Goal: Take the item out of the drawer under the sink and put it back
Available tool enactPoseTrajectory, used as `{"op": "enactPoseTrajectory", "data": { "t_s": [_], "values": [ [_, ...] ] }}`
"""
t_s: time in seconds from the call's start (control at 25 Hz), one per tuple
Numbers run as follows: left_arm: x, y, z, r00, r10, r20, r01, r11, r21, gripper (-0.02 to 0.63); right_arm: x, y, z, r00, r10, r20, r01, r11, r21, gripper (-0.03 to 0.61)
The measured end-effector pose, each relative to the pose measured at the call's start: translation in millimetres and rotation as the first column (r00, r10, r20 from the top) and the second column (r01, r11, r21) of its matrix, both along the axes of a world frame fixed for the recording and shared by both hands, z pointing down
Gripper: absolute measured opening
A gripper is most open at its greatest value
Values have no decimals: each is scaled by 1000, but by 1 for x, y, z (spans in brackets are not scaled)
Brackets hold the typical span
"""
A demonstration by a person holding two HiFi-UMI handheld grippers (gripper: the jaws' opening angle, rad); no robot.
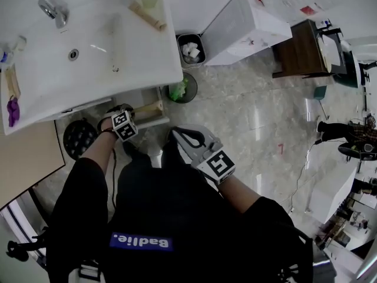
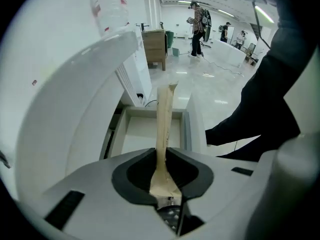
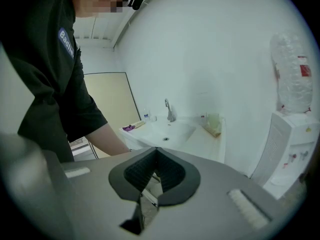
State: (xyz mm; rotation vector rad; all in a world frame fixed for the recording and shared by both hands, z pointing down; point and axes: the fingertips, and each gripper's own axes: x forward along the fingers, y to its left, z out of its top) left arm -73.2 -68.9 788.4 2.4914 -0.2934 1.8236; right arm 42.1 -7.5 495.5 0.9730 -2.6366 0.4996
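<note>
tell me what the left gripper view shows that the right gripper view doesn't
Only the left gripper view: the left gripper with its fingers clamped on a wooden stick, the open drawer below it, and a person standing far off across the room.
Only the right gripper view: the right gripper, fingers together with nothing between them, and the top of the sink with its faucet.
Both: the water bottle with a red label.

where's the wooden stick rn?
Left gripper view: wooden stick clamped in the left hand-held gripper, over the open drawer below the sink.
</note>
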Motion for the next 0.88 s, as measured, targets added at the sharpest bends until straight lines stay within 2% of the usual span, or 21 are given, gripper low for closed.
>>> {"op": "enactPoseTrajectory", "data": {
  "t_s": [0.28,0.48,0.68,0.8,0.88],
  "values": [
    [-7,3,-74,991,-96,-97,102,993,65,72,0,-8,-28,1000,-6,12,6,999,44,2],
    [-11,3,-130,957,-211,-200,231,969,85,72,0,-18,-40,1000,-2,25,1,998,65,2],
    [-15,4,-183,893,-326,-310,367,927,83,72,-15,-25,-48,999,-40,35,37,995,96,2],
    [-11,6,-214,837,-378,-395,435,898,61,72,-25,-27,-51,997,-75,32,72,992,107,2],
    [-7,9,-238,787,-408,-463,476,879,34,72,-30,-27,-53,995,-93,34,89,990,107,2]
  ]
}}
